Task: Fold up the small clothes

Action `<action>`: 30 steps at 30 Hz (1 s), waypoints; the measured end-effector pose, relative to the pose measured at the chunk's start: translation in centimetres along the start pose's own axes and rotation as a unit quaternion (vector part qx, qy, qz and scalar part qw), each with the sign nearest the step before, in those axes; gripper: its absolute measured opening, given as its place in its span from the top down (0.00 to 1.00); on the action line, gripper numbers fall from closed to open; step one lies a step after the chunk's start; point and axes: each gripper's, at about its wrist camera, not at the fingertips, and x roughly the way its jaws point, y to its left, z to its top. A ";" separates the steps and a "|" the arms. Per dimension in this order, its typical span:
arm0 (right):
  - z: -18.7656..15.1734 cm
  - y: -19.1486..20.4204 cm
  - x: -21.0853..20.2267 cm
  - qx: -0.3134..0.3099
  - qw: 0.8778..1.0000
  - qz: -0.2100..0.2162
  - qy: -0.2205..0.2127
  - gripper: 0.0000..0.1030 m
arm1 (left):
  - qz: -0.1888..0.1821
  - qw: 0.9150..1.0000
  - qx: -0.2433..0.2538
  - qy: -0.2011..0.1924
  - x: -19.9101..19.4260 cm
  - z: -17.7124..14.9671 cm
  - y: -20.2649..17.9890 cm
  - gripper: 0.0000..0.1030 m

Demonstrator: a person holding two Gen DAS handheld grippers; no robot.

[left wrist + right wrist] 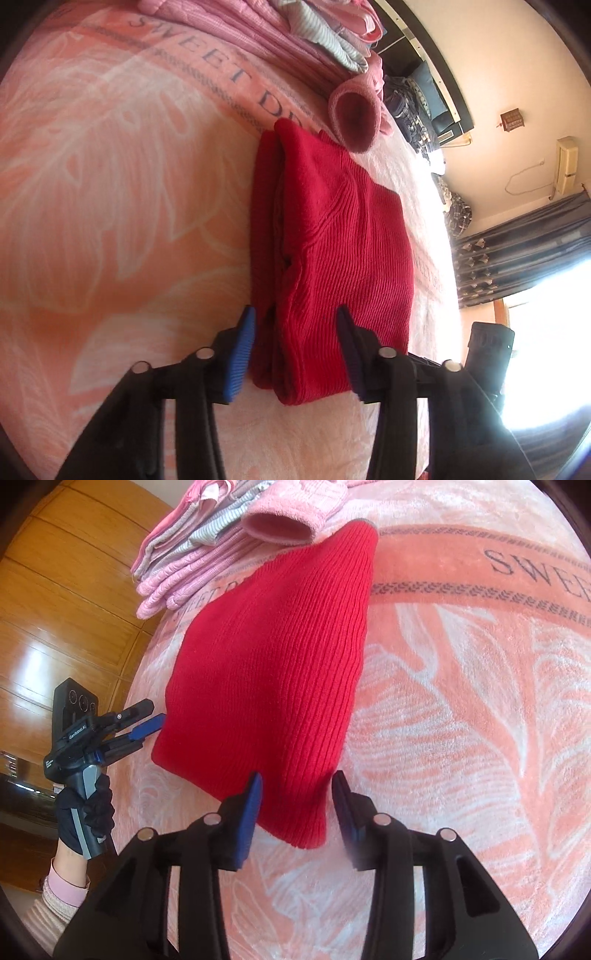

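Red sweater folded on the bed

The sweater [332, 254] lies on the pink blanket [110, 206], just ahead of both tools. The left tool [295, 347] and right tool [297, 812] both gape wide, holding nothing.

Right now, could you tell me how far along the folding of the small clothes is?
Done: the red knit garment lies folded into a compact stack on the peach blanket.

In hand: nothing; the left gripper and right gripper stand open around its near edges.

Left: the pink and striped clothes pile beyond it looks partly folded; I cannot tell how much remains.
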 end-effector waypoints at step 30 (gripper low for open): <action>6.0 -5.7 3.5 0.098 0.987 0.129 -0.003 0.39 | -0.135 0.986 -0.013 0.091 11.1 5.5 -1.1 0.56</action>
